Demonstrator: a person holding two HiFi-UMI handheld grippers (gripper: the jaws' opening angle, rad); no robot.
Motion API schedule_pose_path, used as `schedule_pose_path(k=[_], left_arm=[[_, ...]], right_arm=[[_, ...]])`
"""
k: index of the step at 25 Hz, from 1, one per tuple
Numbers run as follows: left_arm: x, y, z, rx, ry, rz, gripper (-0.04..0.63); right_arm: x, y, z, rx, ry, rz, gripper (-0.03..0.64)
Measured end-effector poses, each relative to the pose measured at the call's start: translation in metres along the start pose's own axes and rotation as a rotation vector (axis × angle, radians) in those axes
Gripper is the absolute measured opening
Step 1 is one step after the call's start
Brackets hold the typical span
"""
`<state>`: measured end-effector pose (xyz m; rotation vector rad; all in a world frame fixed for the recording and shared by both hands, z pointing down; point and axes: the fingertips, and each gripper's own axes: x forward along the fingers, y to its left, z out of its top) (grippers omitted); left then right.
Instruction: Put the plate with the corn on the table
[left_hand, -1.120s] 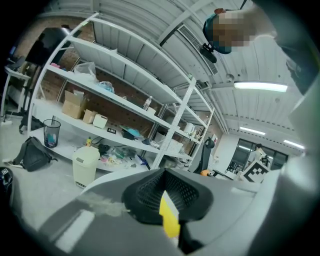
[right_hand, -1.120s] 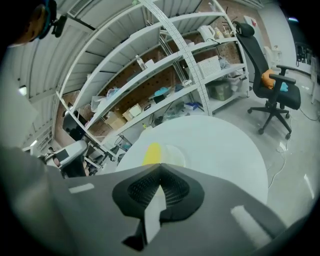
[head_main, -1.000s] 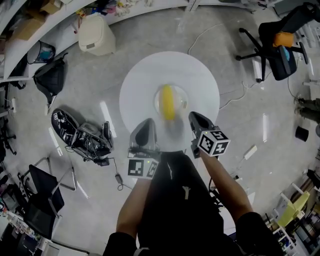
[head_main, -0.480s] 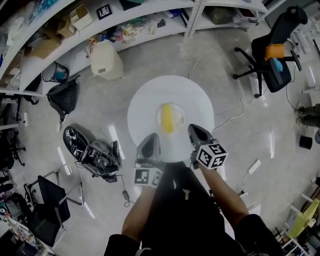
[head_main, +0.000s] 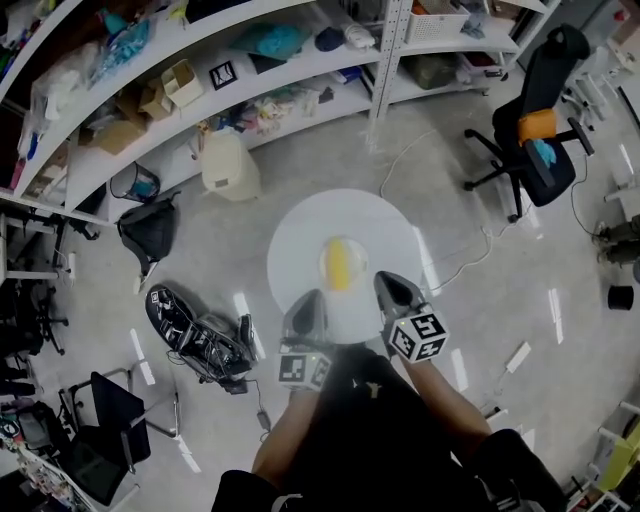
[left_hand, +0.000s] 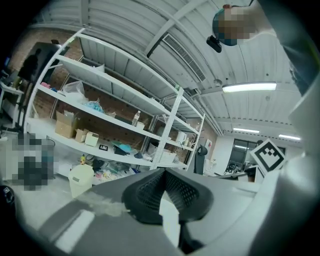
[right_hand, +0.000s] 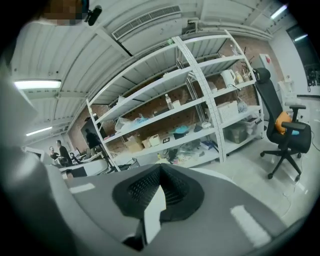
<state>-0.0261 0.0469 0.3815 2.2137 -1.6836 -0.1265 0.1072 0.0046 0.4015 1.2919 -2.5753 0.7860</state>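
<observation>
The left tongs (head_main: 309, 300) were seen pressed shut, with nothing held. The right tongs (head_main: 388, 284) were likewise closed and empty. Both were held side by side over the near edge of the round white desk (head_main: 300, 235). The plate (head_main: 324, 265) was set at the middle of the desk, clear of both tongs, with the corn (head_main: 341, 268) lying on it. Beyond the desk, a bin (head_main: 229, 165) and long shelves (head_main: 250, 75) were seen on the floor, and a chair (head_main: 540, 125) at the right.
</observation>
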Motion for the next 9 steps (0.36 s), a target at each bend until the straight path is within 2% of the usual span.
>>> schedule_pose_path(k=[4,9], left_arm=[[-0.004,-0.012,0.025,-0.021,-0.029,0.014,0.002],[-0.02,-0.023,0.043,-0.014,-0.035,0.007,0.002]], right_arm=[[-0.01,0.015,0.019,-0.069,-0.042,0.018,0.009],[-0.03,0.032,0.031,-0.086,-0.081,0.023,0.008]])
